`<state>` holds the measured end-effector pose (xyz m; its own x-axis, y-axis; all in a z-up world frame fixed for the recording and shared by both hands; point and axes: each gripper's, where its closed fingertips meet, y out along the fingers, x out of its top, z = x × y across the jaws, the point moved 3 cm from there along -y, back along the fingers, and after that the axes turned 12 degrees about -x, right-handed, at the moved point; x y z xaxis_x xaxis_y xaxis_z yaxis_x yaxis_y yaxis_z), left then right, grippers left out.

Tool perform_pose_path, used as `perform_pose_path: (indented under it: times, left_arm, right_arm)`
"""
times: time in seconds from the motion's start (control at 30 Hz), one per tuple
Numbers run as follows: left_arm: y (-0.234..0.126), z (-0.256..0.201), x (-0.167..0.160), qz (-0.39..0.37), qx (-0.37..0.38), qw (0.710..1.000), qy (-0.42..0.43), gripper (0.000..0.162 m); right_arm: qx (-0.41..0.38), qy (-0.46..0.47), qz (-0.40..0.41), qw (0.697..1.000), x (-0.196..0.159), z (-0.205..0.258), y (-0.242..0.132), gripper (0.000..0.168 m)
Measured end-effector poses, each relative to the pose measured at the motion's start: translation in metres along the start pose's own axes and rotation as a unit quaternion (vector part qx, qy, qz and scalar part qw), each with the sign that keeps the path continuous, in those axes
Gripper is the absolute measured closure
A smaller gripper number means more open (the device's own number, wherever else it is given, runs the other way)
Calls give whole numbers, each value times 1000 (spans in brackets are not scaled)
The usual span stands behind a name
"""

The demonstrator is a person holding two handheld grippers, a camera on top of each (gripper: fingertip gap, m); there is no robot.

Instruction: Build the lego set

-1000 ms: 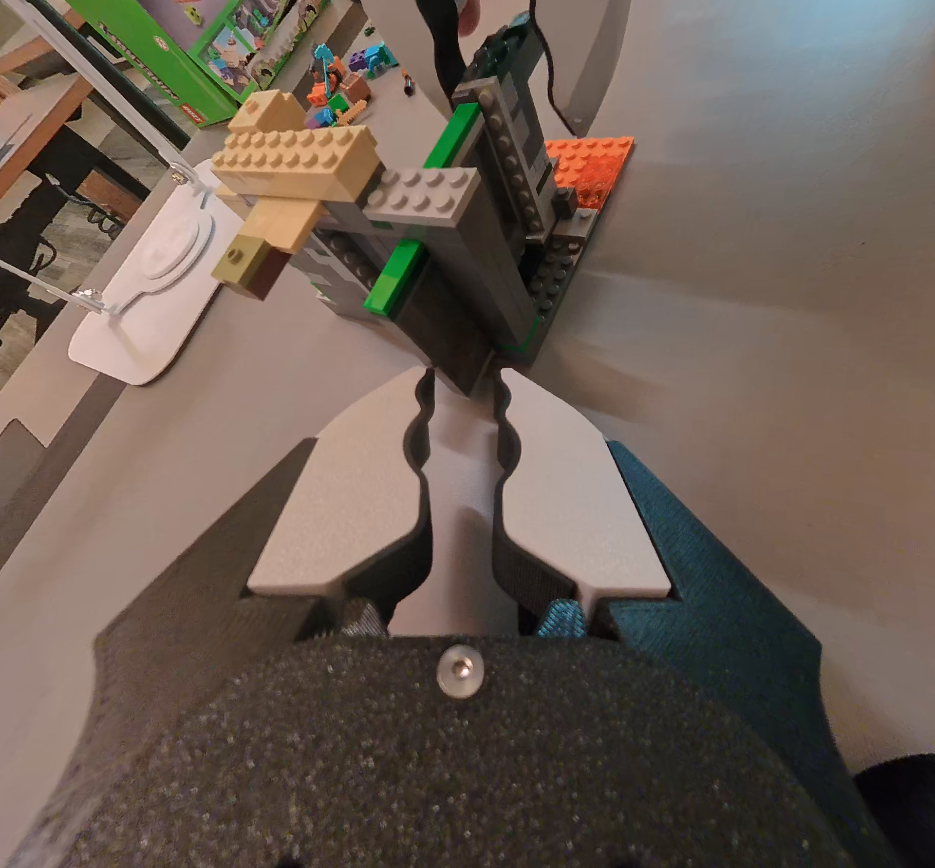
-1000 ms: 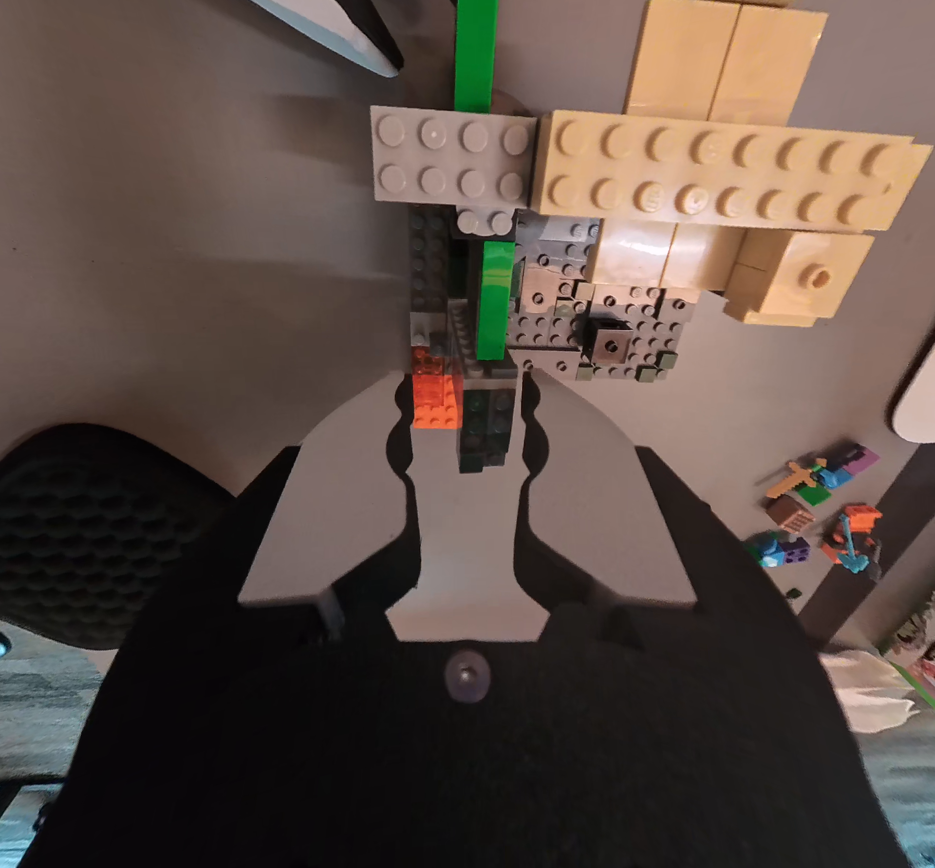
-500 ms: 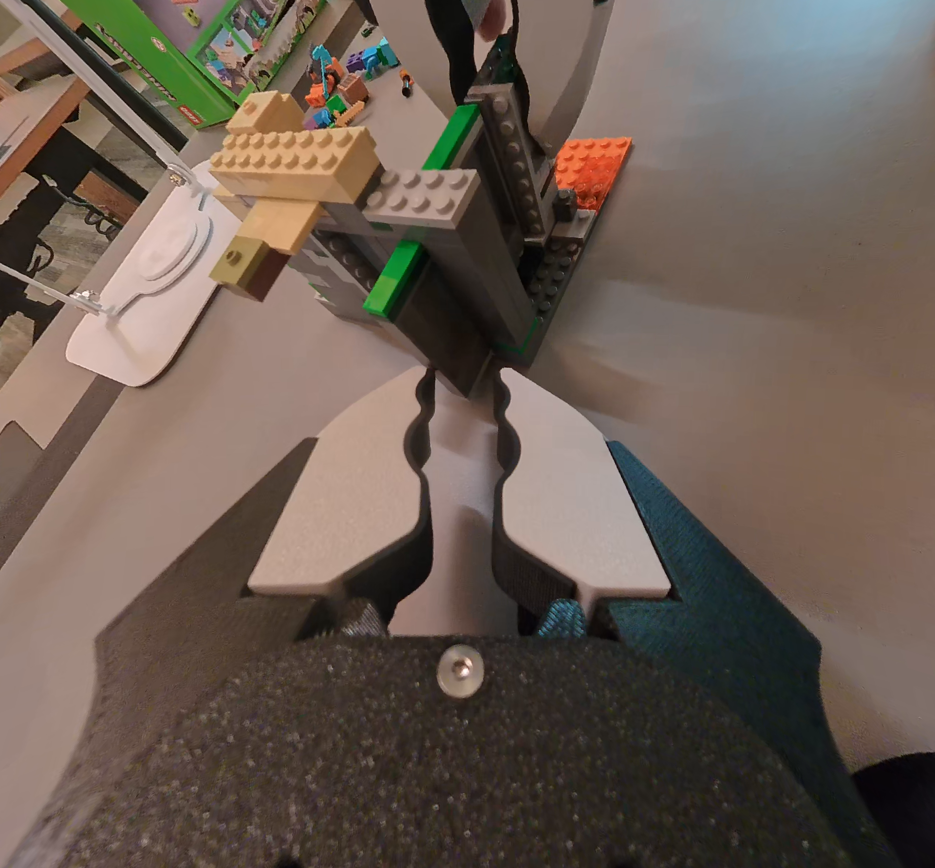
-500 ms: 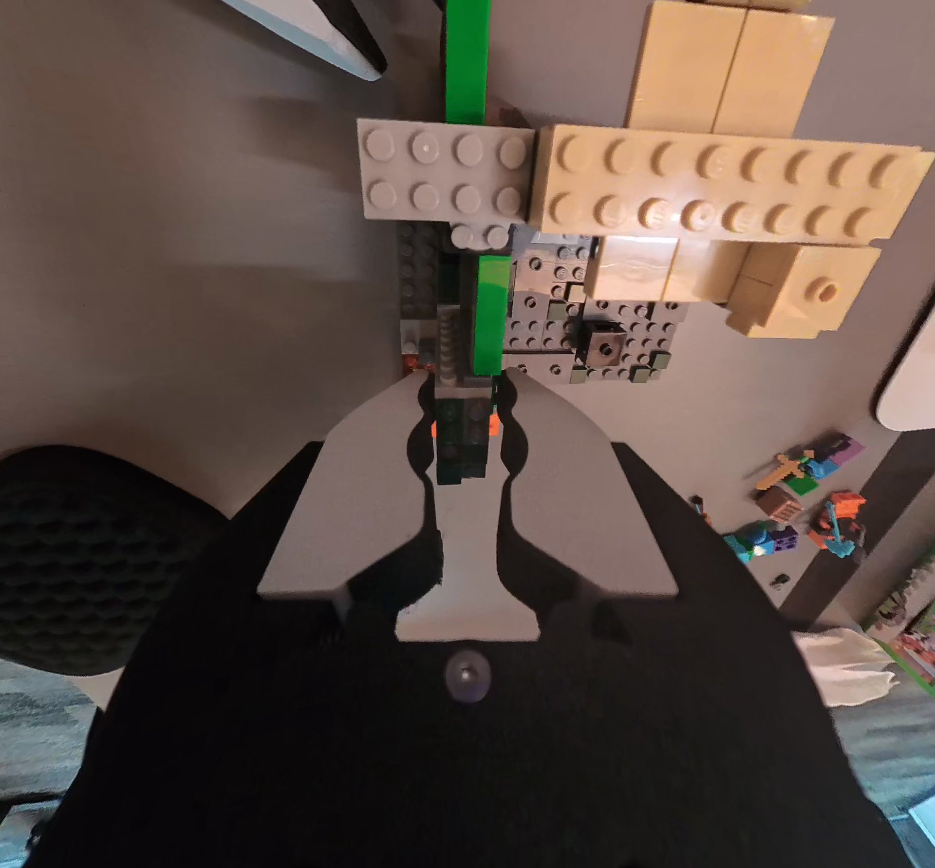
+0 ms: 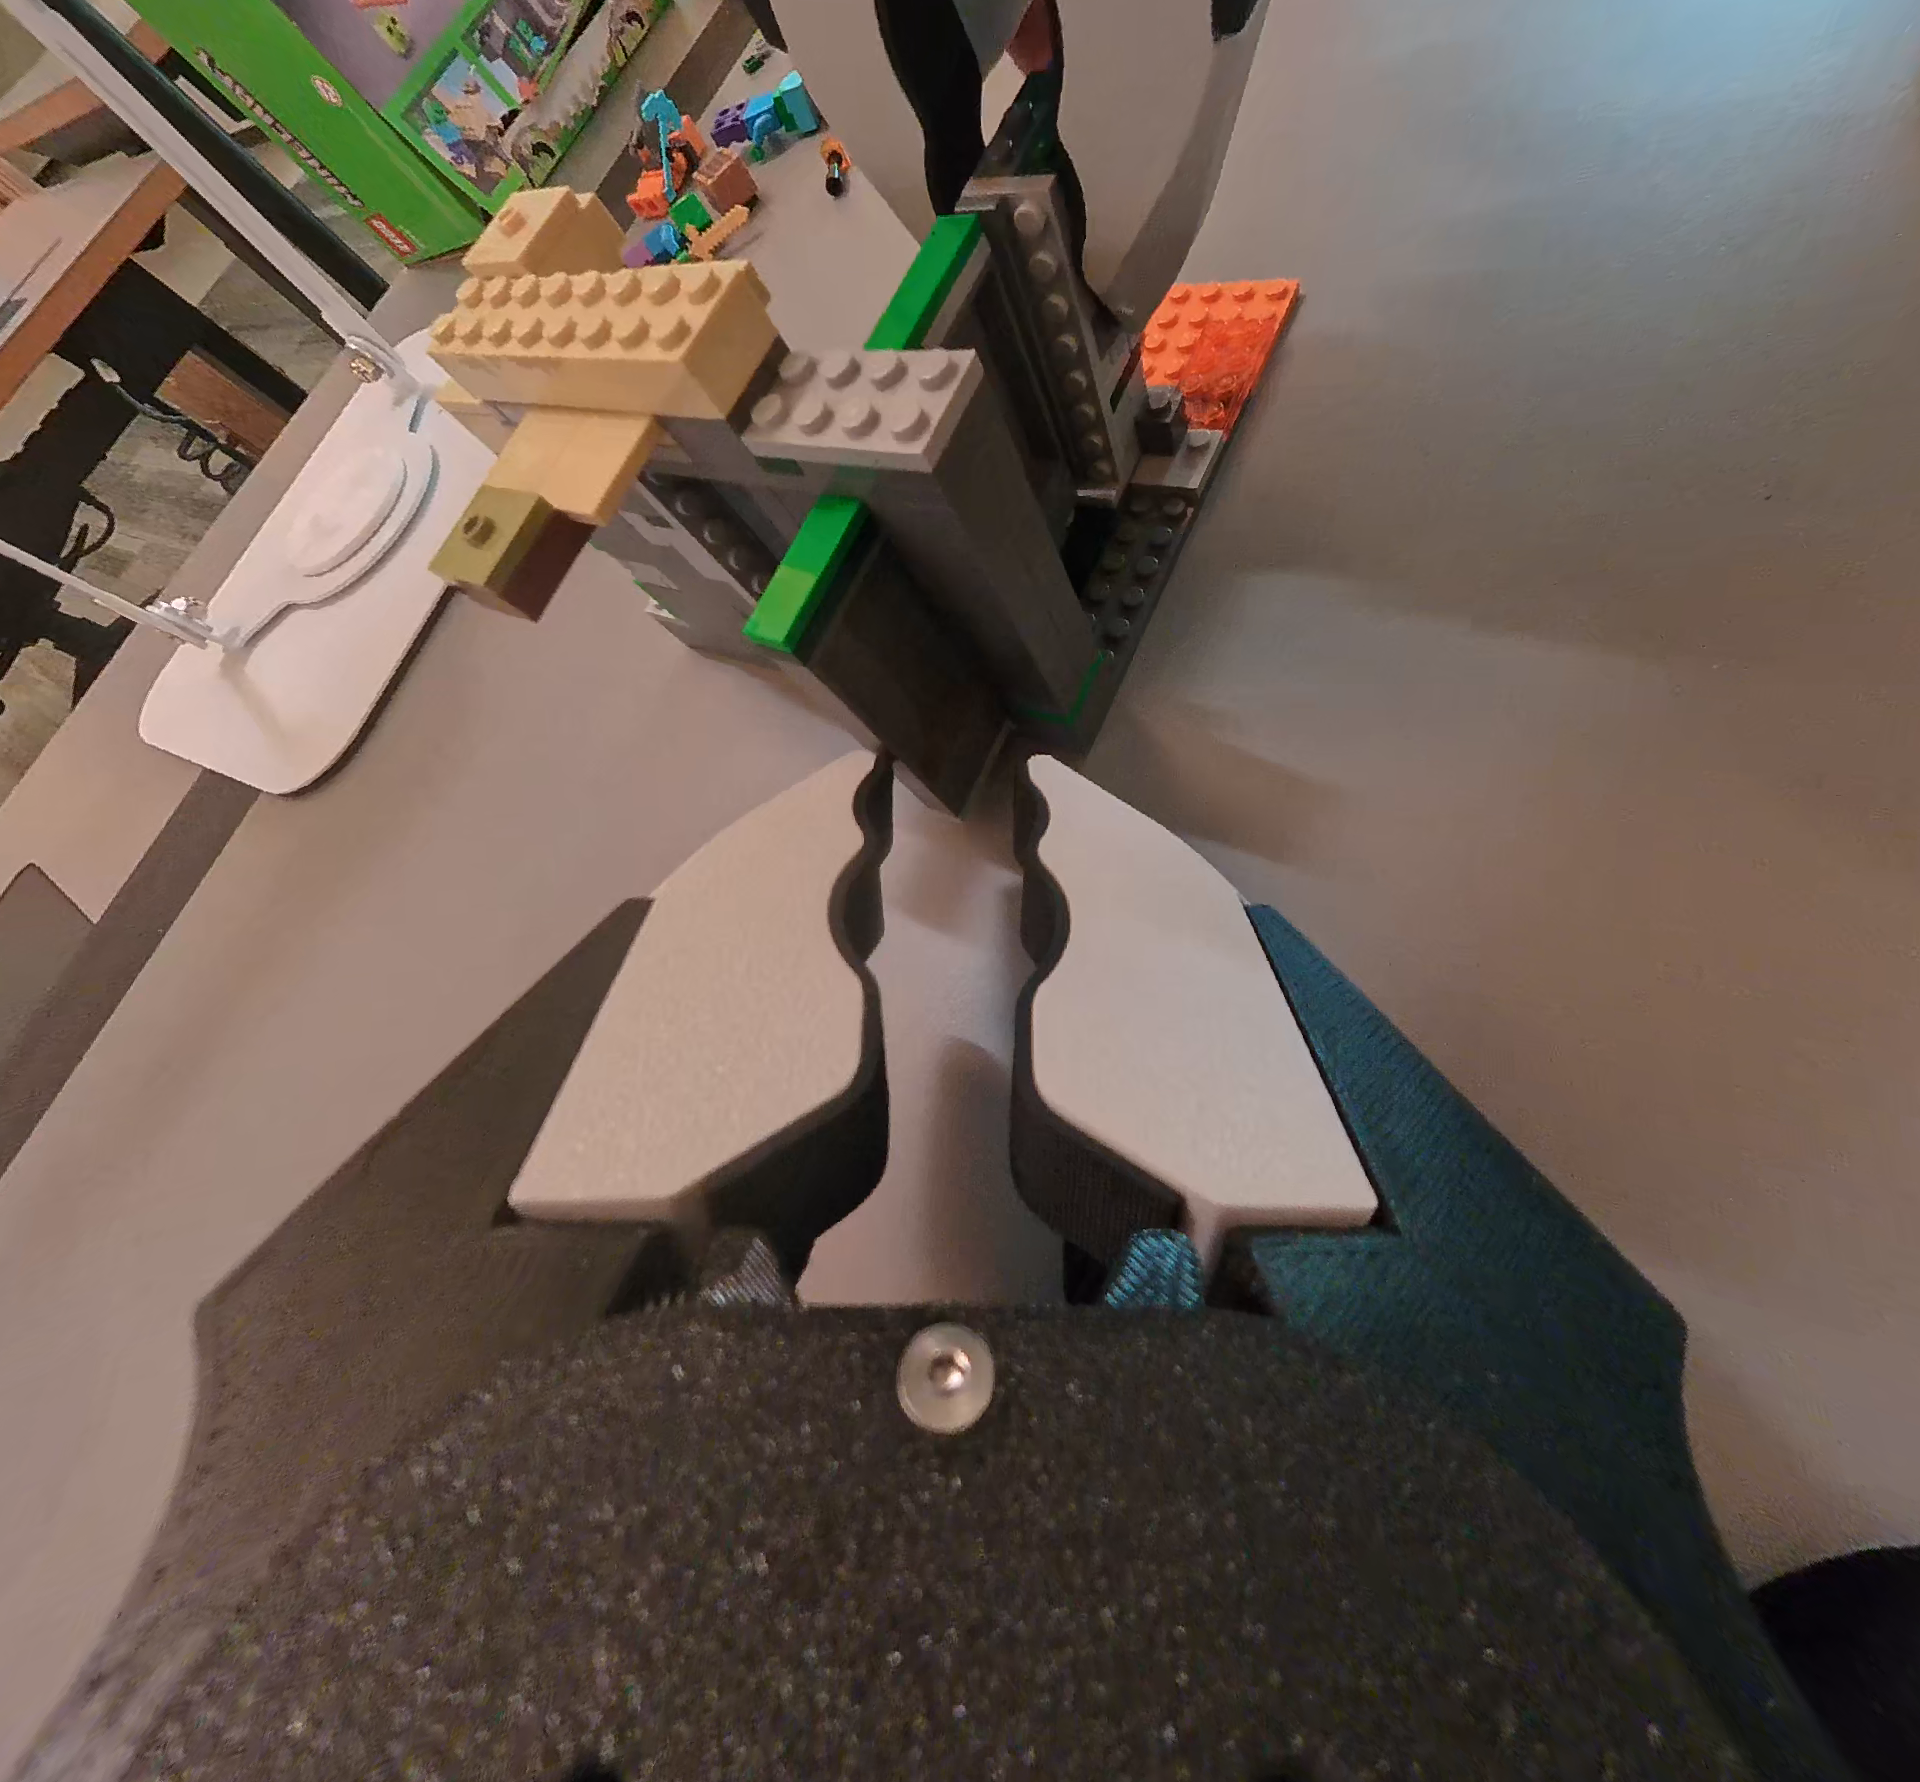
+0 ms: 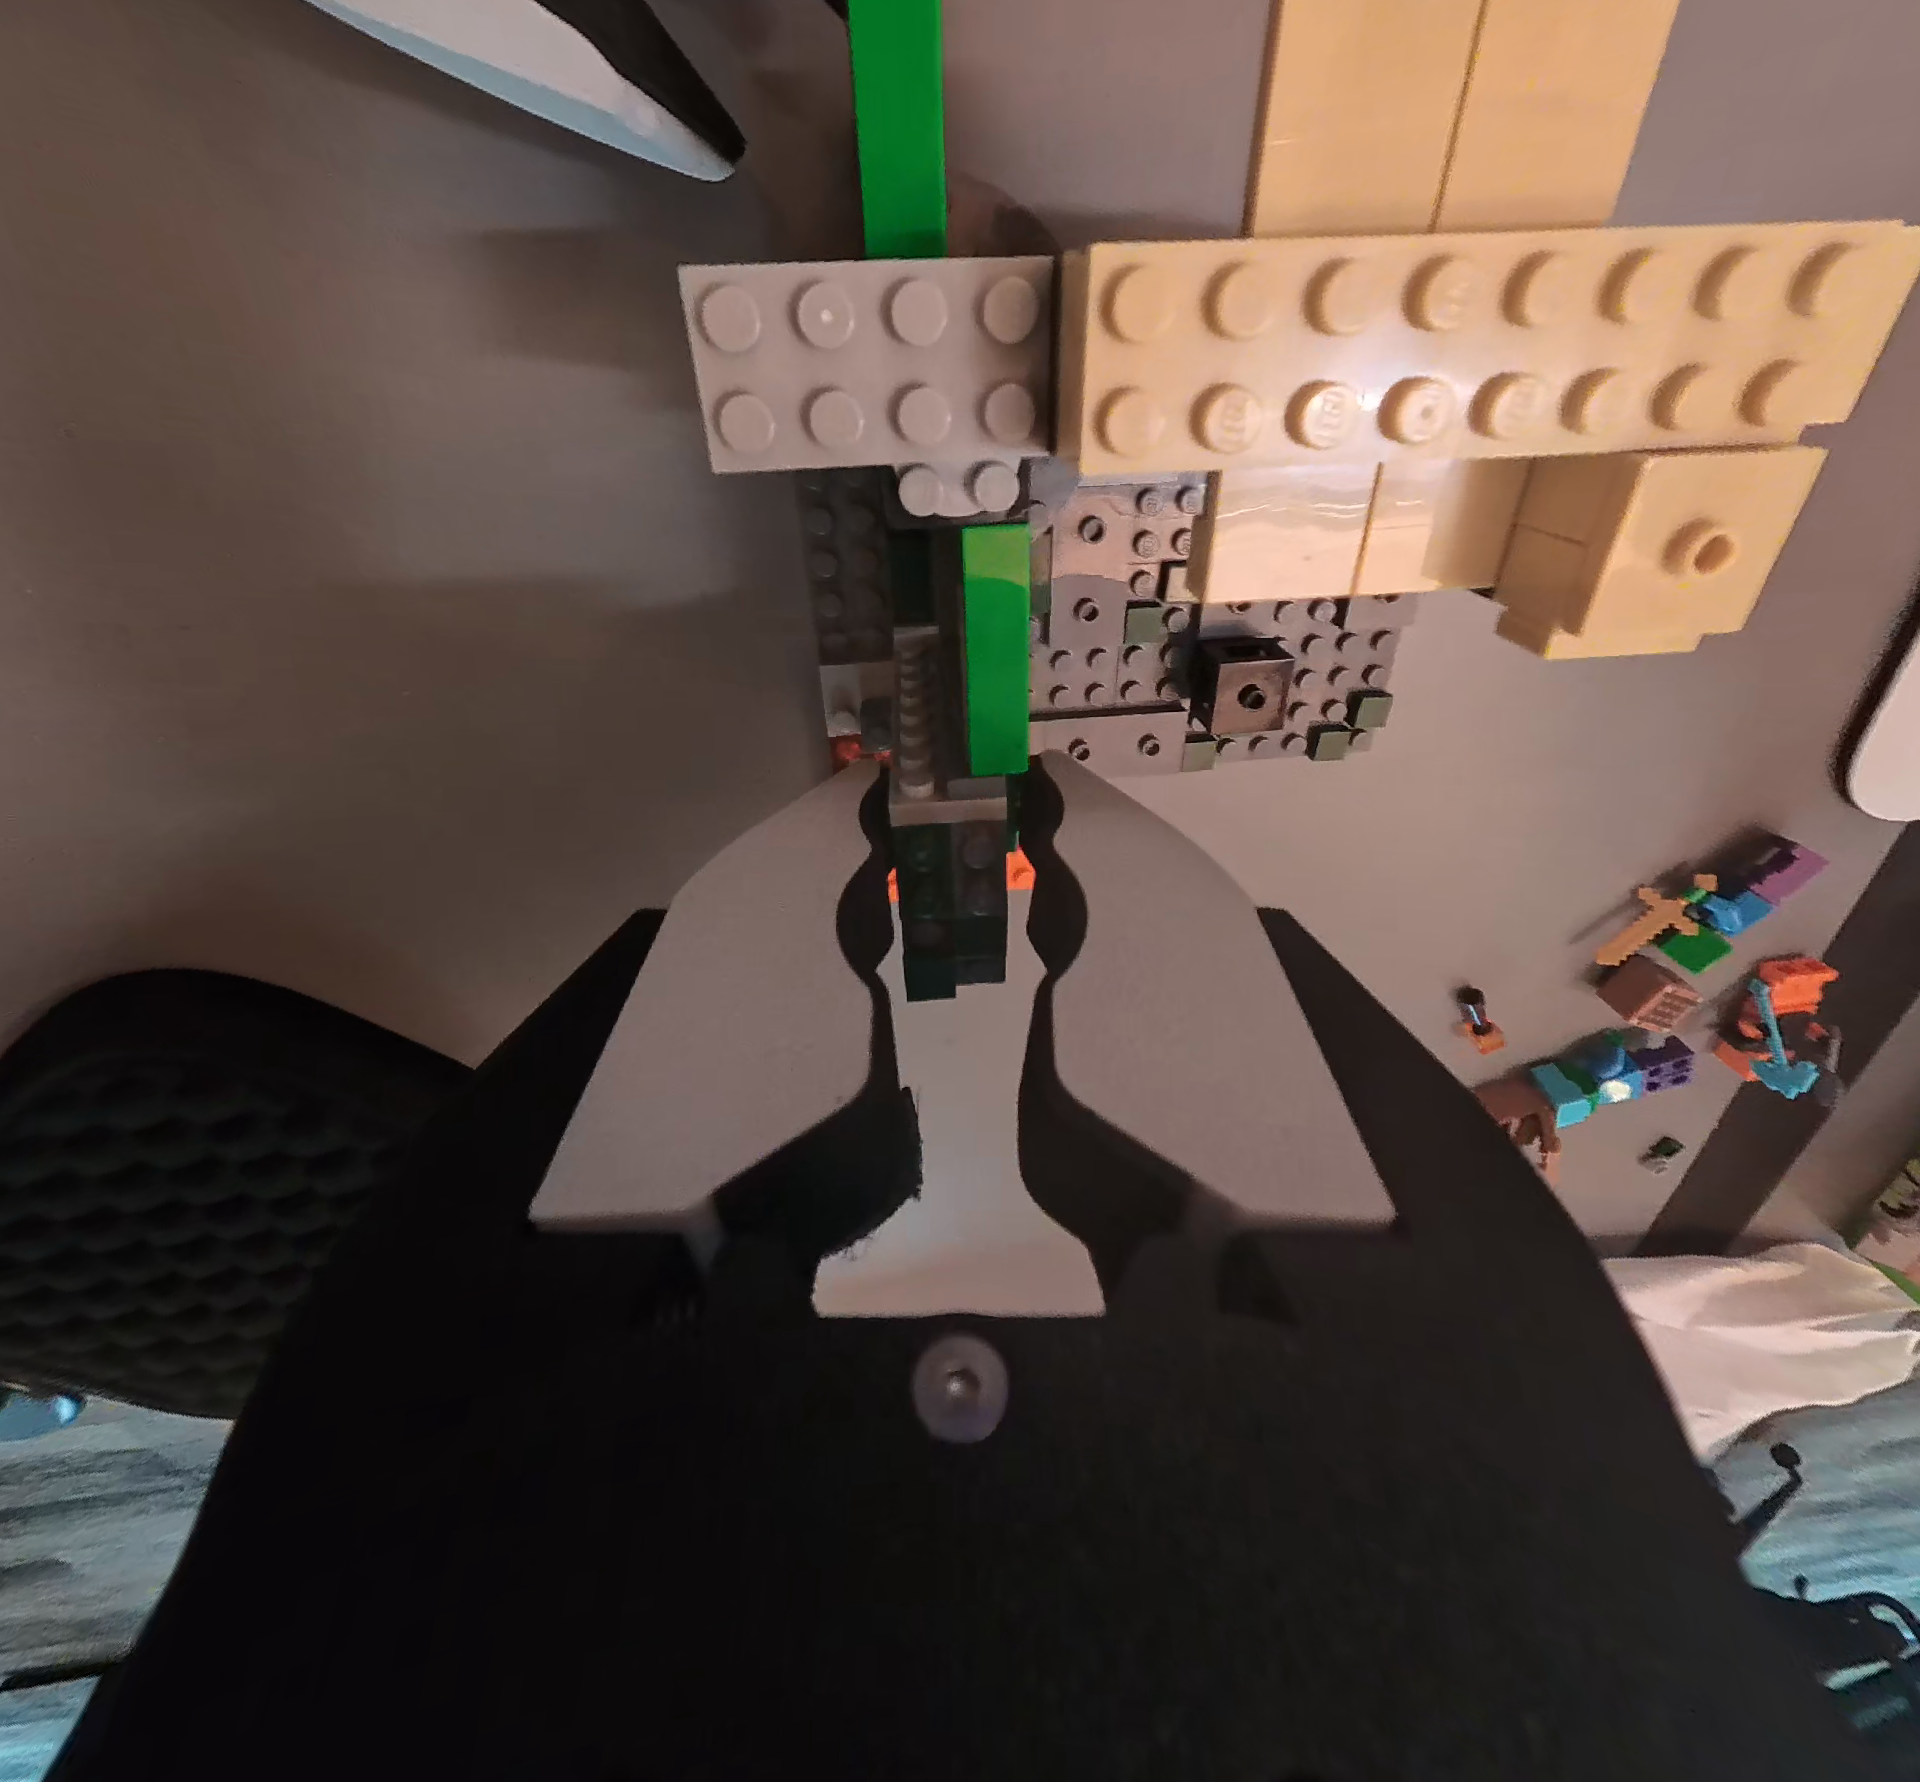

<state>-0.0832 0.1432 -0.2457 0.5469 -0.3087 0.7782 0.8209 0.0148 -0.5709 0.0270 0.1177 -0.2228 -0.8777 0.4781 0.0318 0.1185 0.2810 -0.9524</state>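
Note:
The lego build (image 5: 966, 527) stands on the grey table, with a tan studded plate (image 5: 613, 340), a grey 2x4 plate (image 5: 862, 402), green tiles (image 5: 821, 569) and an orange plate (image 5: 1216, 340). My left gripper (image 5: 954, 776) is shut on the build's near dark corner. In the right wrist view the build (image 6: 1143, 672) is seen from above. My right gripper (image 6: 956, 776) is shut on the dark green piece (image 6: 951, 901) at the end of the grey studded column (image 6: 914, 693). The right gripper's white finger (image 5: 1174, 153) shows behind the build.
A green lego box (image 5: 312, 70) stands at the far left. Loose small pieces (image 5: 707, 184) (image 6: 1662, 1005) lie beside it. A white stand base (image 5: 312, 569) lies left of the build. A black mesh chair (image 6: 187, 1161) is beyond the table edge. Across from one pair of fingers to the other is roughly 10 cm. It is some 4 cm from my right tips to the orange plate (image 5: 1216, 340).
My right gripper has narrowed and moved forward, so the dark green piece now sits deeper between its fingers. My left gripper and the build have stayed put.

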Motion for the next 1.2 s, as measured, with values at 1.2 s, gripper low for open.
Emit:
perform_pose_path:
  times: [1.2]
  left_arm:
    - [1, -1, 0, -2, -2, 1000, -2, 141]
  right_arm:
    - [17, 7, -29, 999, -5, -4, -2, 147]
